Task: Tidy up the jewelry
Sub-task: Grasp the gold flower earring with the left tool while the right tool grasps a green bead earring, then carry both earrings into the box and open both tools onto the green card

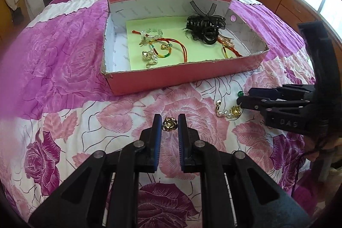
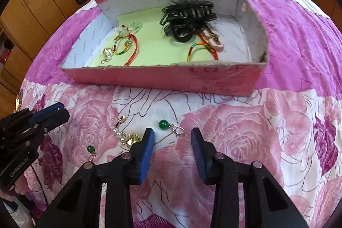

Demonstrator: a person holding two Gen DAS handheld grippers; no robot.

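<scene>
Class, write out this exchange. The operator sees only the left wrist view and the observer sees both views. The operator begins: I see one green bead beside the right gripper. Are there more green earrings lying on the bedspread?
Observer: Yes, two in all. The first green earring lies just ahead of the right gripper. The second green earring lies on the far side of the pearl earring, towards the left gripper.
Operator: Are the right fingers closed on anything?
Observer: No. They stand open, and only bare bedspread shows between them.
</scene>
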